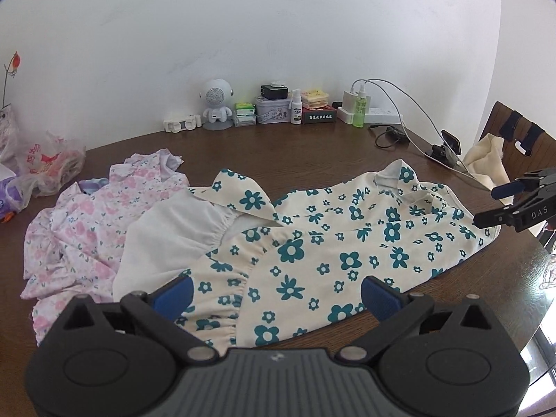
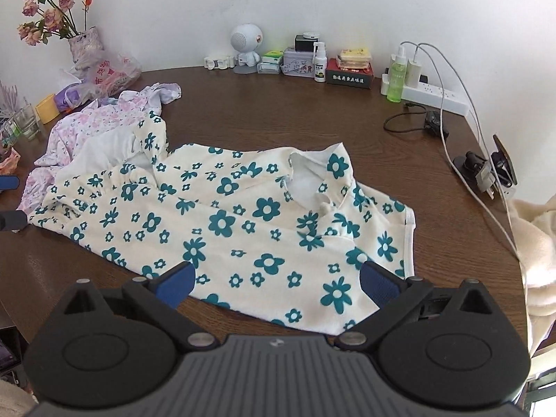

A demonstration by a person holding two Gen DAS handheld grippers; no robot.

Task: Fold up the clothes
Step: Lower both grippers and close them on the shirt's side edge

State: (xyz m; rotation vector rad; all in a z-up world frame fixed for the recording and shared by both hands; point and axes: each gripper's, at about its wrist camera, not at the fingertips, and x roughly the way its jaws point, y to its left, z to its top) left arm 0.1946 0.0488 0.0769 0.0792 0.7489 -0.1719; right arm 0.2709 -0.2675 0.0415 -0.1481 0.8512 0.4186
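Observation:
A cream dress with teal flowers (image 1: 330, 243) lies spread on the brown table (image 1: 278, 153), collar at the right, gathered skirt at the left with white lining turned out. It fills the middle of the right wrist view (image 2: 243, 222). My left gripper (image 1: 276, 295) is open above the skirt hem, holding nothing. My right gripper (image 2: 276, 283) is open above the dress's near edge by the shoulder, holding nothing. It also shows at the right edge of the left wrist view (image 1: 486, 205). A pink floral garment (image 1: 93, 226) lies crumpled at the left, partly under the dress.
Along the wall stand a white robot speaker (image 1: 217, 107), tins and boxes (image 1: 274, 109), a green bottle (image 1: 359, 111) and a power strip (image 2: 438, 95) with cables. Plastic bags (image 1: 52, 166) and a vase of dried roses (image 2: 83, 45) sit at the left. A chair (image 1: 514, 146) with cream fabric stands at the right.

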